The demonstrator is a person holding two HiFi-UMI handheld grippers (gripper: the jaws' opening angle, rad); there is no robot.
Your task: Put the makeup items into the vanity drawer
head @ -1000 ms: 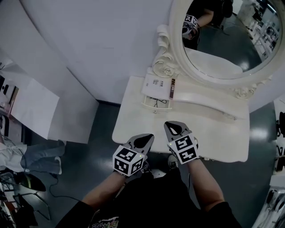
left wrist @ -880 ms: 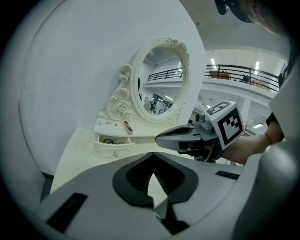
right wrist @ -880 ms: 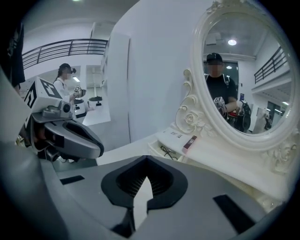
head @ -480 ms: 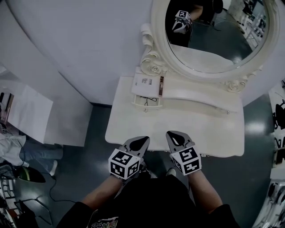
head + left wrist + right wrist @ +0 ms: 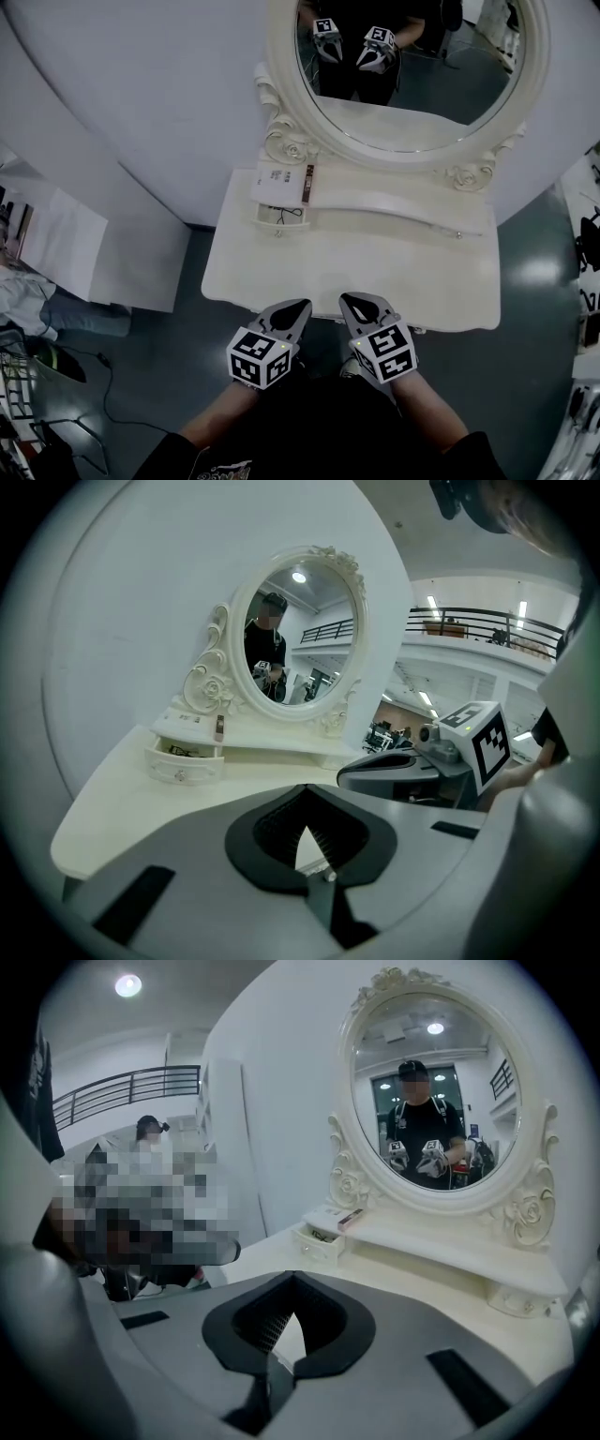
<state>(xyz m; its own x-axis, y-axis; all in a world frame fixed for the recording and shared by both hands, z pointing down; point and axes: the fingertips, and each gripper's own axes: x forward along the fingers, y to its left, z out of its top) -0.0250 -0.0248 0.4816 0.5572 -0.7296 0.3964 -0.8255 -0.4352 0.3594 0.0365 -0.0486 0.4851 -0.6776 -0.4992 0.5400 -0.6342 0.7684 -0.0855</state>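
Note:
A white vanity table [image 5: 356, 272] stands under an oval mirror [image 5: 412, 75]. At its back left a small drawer [image 5: 277, 216] is pulled open, with something dark and thin lying in it. On the shelf above the drawer rest a white printed box [image 5: 274, 175] and a slim dark makeup stick [image 5: 307, 183]. My left gripper [image 5: 292, 311] and right gripper [image 5: 359, 305] hover side by side over the table's front edge, both shut and empty. The left gripper view shows the drawer [image 5: 183, 758] and the stick [image 5: 218, 727] far ahead. In the right gripper view the drawer [image 5: 319, 1238] is also distant.
A curved white wall [image 5: 141, 103] backs the vanity. A white panel [image 5: 103, 244] leans at the left, with a cable [image 5: 112, 394] on the dark floor beside it. The mirror reflects the person and both grippers. A person [image 5: 148, 1133] stands far off in the right gripper view.
The head view has shifted, so the vanity sits further left and more of the mirror shows. Both grippers remain shut near the table's front edge.

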